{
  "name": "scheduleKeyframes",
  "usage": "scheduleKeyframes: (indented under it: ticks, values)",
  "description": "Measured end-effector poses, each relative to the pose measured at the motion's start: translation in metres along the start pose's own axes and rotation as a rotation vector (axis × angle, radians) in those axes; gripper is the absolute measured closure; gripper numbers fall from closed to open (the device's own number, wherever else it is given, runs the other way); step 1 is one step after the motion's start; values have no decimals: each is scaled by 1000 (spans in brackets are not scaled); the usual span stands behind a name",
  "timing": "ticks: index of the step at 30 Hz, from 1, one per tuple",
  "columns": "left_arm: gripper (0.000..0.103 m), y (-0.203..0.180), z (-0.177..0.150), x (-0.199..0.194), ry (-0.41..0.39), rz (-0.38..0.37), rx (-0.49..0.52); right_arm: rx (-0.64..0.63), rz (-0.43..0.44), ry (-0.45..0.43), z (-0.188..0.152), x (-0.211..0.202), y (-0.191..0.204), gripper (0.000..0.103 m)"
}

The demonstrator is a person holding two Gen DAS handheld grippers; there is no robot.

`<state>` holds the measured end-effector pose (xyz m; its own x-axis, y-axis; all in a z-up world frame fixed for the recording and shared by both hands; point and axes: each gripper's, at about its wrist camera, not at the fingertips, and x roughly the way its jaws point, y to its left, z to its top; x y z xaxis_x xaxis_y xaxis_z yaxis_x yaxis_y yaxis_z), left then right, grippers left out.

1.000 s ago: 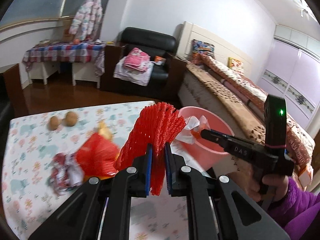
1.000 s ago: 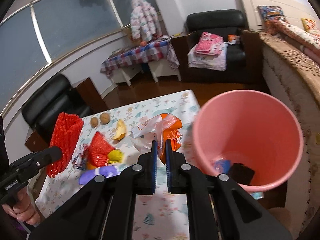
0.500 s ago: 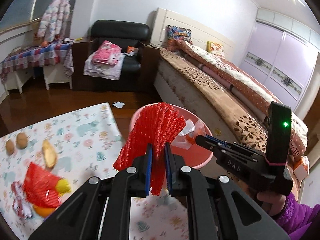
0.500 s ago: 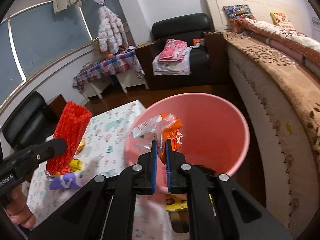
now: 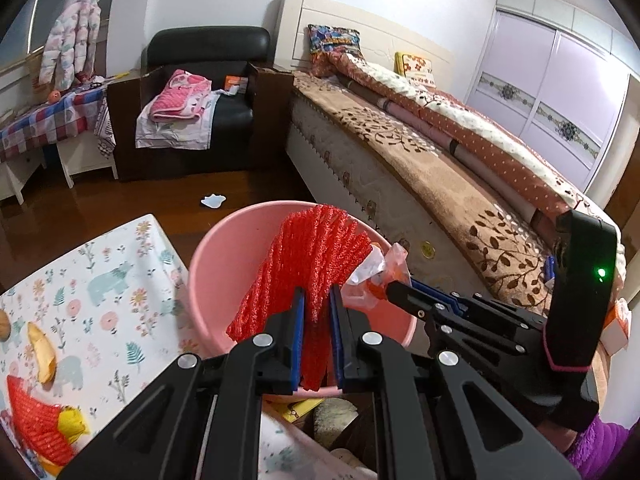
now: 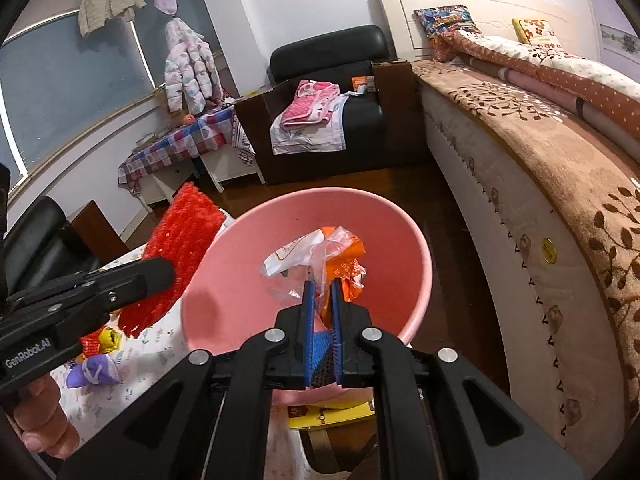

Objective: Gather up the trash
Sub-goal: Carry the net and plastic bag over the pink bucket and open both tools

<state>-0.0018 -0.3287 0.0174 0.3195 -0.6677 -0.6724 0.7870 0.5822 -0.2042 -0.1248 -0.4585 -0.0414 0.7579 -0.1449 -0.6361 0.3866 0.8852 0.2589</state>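
Inside, pink bucket (image 6: pixel 416 280) floor masked by right tongs (image 6: pixel 320 300)

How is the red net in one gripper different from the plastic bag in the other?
The red net is stiff, ribbed foam mesh that stands up like a fan; the plastic bag is thin, crumpled film, clear with white and orange print. The net is the larger and is held by the left gripper; the bag is held by the right gripper. Both are clamped in shut jaws over the pink bucket.
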Motion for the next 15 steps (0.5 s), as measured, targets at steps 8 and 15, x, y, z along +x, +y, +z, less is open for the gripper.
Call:
scheduleKeyframes:
  ticks: [8, 15]
  values:
    - [92, -2, 4, 26, 39, 6, -19, 32, 17, 22, -1, 9, -11, 95]
    - [85, -2, 5, 31, 35, 33, -19, 18, 30, 30, 0, 12, -11, 94]
